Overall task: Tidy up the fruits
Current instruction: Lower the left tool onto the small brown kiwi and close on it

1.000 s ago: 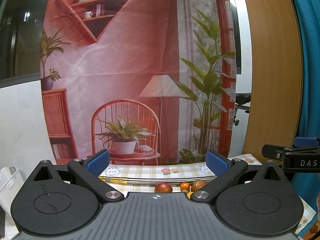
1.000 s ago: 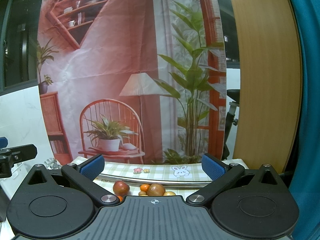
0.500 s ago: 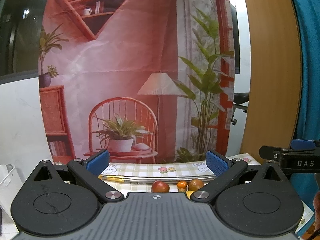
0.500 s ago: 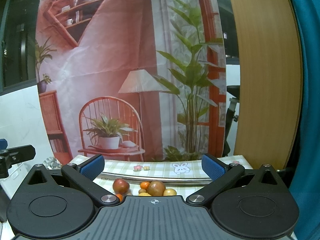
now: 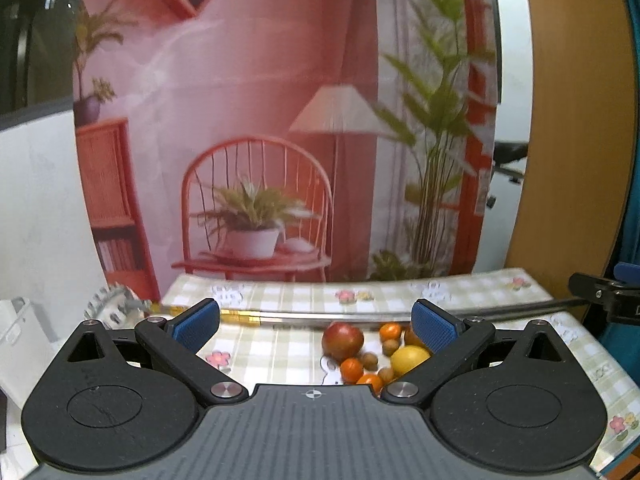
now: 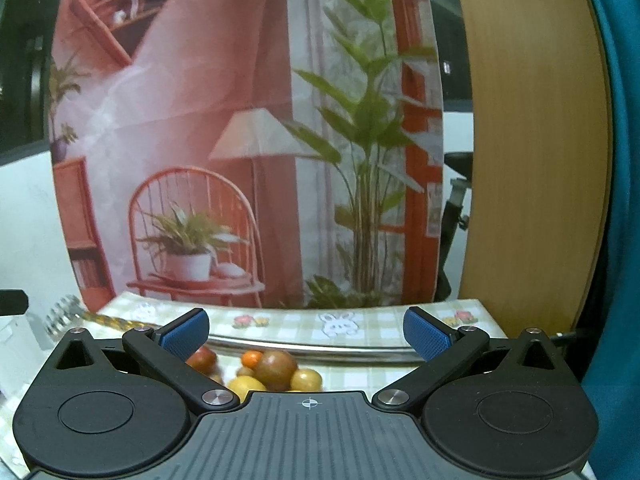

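Note:
A small heap of fruit lies on the checked tablecloth (image 5: 280, 348). The left wrist view shows a red apple (image 5: 343, 339), small oranges (image 5: 352, 368), a yellow lemon (image 5: 409, 360) and brown nuts (image 5: 370, 360). My left gripper (image 5: 316, 326) is open, above and short of the heap, holding nothing. In the right wrist view a dark red-brown fruit (image 6: 276, 364) sits with a lemon (image 6: 245, 385), a yellow fruit (image 6: 306, 379), an orange (image 6: 251, 357) and the apple (image 6: 202, 360). My right gripper (image 6: 306, 334) is open and empty, and its body hides the heap's near side.
A long metal rod (image 5: 360, 317) with a gold section lies across the cloth behind the fruit. A silver ridged object (image 5: 114, 308) sits at the rod's left end. A white container (image 5: 24, 344) stands far left. A printed backdrop (image 5: 280, 120) hangs behind; a wooden panel (image 5: 568, 160) is right.
Both cameras have tilted down and moved closer to the table, so more of the tablecloth and the fruit heap shows. Both grippers stay open.

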The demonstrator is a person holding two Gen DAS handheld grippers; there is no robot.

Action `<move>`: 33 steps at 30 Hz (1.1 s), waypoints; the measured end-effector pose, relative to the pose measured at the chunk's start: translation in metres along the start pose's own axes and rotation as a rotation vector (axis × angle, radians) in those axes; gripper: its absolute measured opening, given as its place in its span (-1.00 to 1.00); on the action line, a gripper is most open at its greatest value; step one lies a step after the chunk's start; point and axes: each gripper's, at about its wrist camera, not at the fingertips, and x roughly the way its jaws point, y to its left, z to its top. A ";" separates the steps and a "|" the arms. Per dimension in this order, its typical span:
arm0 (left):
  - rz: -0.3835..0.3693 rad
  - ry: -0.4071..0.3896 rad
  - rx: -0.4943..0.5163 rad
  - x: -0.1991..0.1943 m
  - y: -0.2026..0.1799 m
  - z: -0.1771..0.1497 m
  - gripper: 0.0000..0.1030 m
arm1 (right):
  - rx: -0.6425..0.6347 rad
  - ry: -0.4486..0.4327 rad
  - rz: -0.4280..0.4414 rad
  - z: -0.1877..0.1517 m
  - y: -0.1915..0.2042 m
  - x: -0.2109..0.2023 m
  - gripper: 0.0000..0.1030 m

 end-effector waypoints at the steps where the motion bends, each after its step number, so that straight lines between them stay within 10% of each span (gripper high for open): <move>1: -0.005 0.016 -0.001 0.008 0.002 -0.001 1.00 | -0.006 0.011 -0.002 -0.003 -0.001 0.008 1.00; 6: -0.040 0.108 -0.005 0.057 0.009 -0.012 0.94 | -0.009 0.066 0.002 -0.017 -0.006 0.047 1.00; 17: -0.113 0.358 -0.062 0.174 0.017 -0.034 0.12 | 0.010 0.174 0.029 -0.046 -0.013 0.116 1.00; 33: -0.271 0.614 -0.072 0.313 -0.026 -0.050 -0.27 | 0.127 0.266 0.027 -0.075 -0.048 0.156 0.99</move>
